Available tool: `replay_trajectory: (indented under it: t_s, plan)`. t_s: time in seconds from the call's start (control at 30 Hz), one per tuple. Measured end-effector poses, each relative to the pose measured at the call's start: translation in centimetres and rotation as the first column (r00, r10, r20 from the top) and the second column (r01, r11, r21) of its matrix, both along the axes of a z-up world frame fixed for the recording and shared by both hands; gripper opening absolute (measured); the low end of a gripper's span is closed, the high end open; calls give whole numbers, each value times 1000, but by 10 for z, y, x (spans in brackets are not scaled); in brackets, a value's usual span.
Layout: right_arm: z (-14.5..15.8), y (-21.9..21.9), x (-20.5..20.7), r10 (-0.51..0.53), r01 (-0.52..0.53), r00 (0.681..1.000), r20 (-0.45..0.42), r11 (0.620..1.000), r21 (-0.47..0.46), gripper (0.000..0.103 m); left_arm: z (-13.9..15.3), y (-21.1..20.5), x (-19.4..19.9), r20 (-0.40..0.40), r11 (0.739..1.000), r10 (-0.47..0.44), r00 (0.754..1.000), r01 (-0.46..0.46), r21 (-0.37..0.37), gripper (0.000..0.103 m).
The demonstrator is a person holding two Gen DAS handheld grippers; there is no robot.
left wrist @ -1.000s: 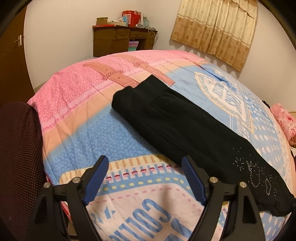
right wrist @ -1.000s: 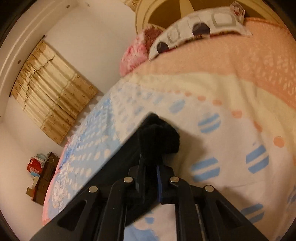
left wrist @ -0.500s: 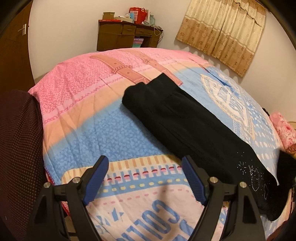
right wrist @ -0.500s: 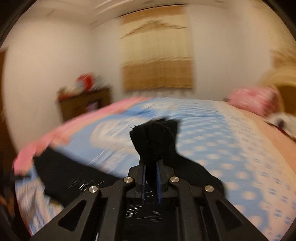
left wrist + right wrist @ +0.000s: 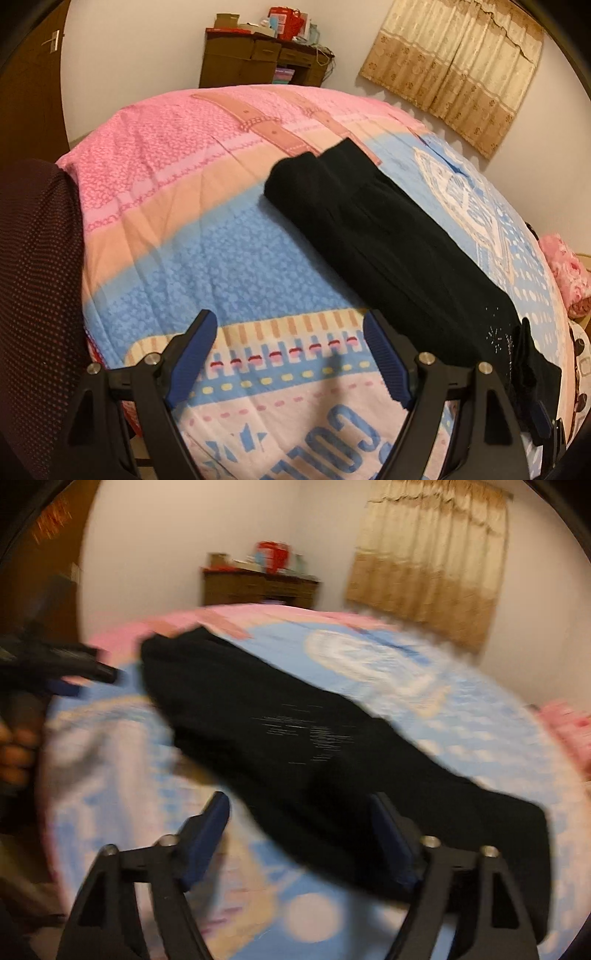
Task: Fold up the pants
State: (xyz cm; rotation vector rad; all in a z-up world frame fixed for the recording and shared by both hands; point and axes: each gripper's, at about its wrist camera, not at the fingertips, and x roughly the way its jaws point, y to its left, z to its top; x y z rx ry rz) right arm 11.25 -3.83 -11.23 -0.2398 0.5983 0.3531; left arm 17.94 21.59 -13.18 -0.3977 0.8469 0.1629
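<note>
- Left gripper (image 5: pixel 286 354) hovers low over the bedspread (image 5: pixel 184 258), jaws wide apart, holding nothing
- Right gripper (image 5: pixel 299 838) also gapes empty, just above the near end of the black pants (image 5: pixel 295 746), though the view is blurred
- Pants lie in a long strip across the bed; judging by that, take the far end and match edges squarely
- Bedspread lettering reads roughly "COLL", upside down

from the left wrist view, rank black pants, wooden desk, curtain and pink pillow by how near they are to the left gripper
1. black pants: just ahead-right of the left gripper, on the bedspread.
2. pink pillow: far right edge of the bed.
3. wooden desk at the back wall and curtain at right: too close to call.
</note>
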Motion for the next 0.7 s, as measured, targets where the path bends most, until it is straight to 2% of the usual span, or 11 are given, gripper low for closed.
replay_trajectory:
  t_s: [0.1, 0.17, 0.27, 0.4, 0.5, 0.63, 0.7]
  plan:
    - [13, -6, -9, 32, -33, 999, 15, 995, 89, 80, 3, -1, 0, 8, 1000, -4, 1000, 4, 10, 84]
    - [25, -21, -1, -7, 3, 1000, 22, 983, 183, 80, 3, 0, 1, 11, 1000, -4, 1000, 4, 6, 84]
    - [37, -57, 22, -108, 106, 994, -11, 938, 330, 80, 1, 0, 7, 4, 1000, -2, 1000, 2, 8, 84]
    - [18, -62, 43, -113, 142, 988, -104, 933, 331, 80, -2, -2, 24, 0, 1000, -3, 1000, 3, 14, 84]
    - [-5, -58, 48, -127, 185, 972, -200, 933, 308, 80, -2, 0, 35, 12, 1000, 8, 1000, -8, -20, 84]
    - [5, -61, 26, -125, 179, 978, -167, 913, 367, 80, 0, 8, 52, 55, 996, 55, 997, -51, -74, 84]
    - [12, -63, 16, -128, 175, 981, -147, 907, 382, 80, -3, 15, 61, 64, 988, 91, 994, -82, -132, 84]
